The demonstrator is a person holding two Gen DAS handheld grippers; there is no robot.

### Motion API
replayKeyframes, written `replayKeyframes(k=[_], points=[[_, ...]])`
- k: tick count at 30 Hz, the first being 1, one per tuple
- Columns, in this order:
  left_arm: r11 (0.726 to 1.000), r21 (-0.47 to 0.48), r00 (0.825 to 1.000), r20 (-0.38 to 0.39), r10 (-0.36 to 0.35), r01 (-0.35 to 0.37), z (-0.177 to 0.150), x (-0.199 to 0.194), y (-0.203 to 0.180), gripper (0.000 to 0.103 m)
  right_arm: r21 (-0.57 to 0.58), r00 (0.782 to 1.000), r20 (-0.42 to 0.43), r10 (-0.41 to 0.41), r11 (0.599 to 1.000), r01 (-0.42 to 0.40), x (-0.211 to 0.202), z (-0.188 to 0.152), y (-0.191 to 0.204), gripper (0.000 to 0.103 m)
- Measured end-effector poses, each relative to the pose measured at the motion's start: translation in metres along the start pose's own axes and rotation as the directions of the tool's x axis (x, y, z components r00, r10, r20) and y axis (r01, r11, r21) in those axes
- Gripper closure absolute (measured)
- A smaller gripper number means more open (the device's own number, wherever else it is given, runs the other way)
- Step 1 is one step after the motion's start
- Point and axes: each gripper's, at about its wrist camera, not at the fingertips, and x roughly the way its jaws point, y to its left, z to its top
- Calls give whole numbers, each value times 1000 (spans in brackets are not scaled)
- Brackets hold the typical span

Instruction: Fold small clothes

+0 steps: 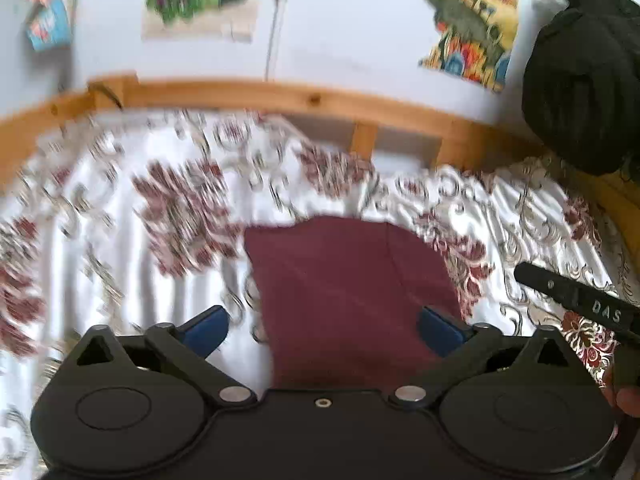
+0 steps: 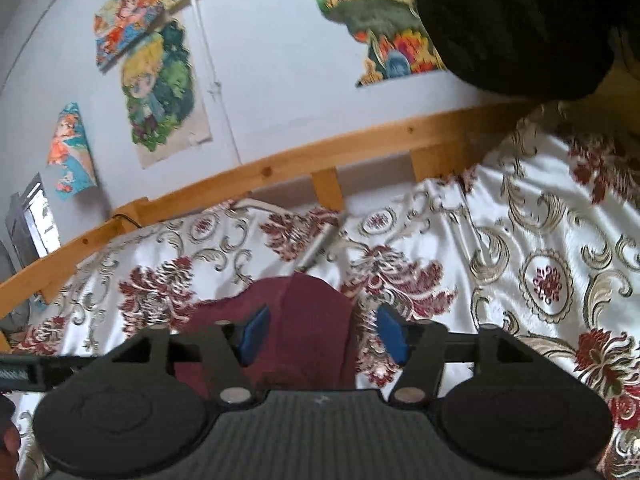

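A small maroon garment (image 1: pixel 348 280) lies folded flat on the floral bedspread (image 1: pixel 120 240). My left gripper (image 1: pixel 322 330) is open just above its near edge, blue pads spread wide to either side. In the right wrist view the same maroon garment (image 2: pixel 308 320) lies under my right gripper (image 2: pixel 320 330), which is open with the left blue pad over the cloth and the right pad over the bedspread (image 2: pixel 520 240). Neither gripper holds anything. The right gripper's black body (image 1: pixel 580 300) shows at the right edge of the left wrist view.
A wooden bed rail (image 1: pixel 280 96) runs along the far side, with a pale wall and colourful posters (image 2: pixel 160 92) behind it. A dark garment (image 1: pixel 580 68) hangs at the upper right. A screen (image 2: pixel 36 224) stands at the far left.
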Motion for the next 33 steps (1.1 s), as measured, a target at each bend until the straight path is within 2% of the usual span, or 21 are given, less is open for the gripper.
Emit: replayKeyframes(k=[5, 9, 14, 18, 22, 27, 30, 33], points=[[999, 28, 996, 82, 39, -41, -4, -47, -4, 1, -30, 999, 26, 22, 999, -21, -39, -1, 13, 15], [998, 25, 992, 117, 49, -53, -18, -80, -5, 1, -39, 995, 90, 36, 999, -33, -83, -5, 22, 1], [997, 20, 988, 141, 71, -74, -41, -113, -3, 1, -57, 987, 147, 61, 997, -53, -134, -9, 31, 0], [994, -22, 983, 149, 107, -105, -56, -133, 0, 1, -116, 986, 162, 39, 993, -20, -163, -13, 38, 0], [993, -23, 983, 145, 116, -114, -62, -144, -1, 1, -143, 983, 178, 34, 990, -8, -183, -17, 46, 0], [994, -6, 981, 160, 111, -112, -69, -153, -7, 1, -119, 989, 146, 36, 993, -19, -197, -26, 49, 0], [993, -4, 981, 152, 120, -121, -77, -150, -11, 1, -89, 995, 84, 52, 995, -44, -196, -38, 45, 0], [992, 4, 983, 134, 122, -124, -85, -143, -13, 1, -63, 999, 35, 30, 998, -28, -191, -51, 40, 0]])
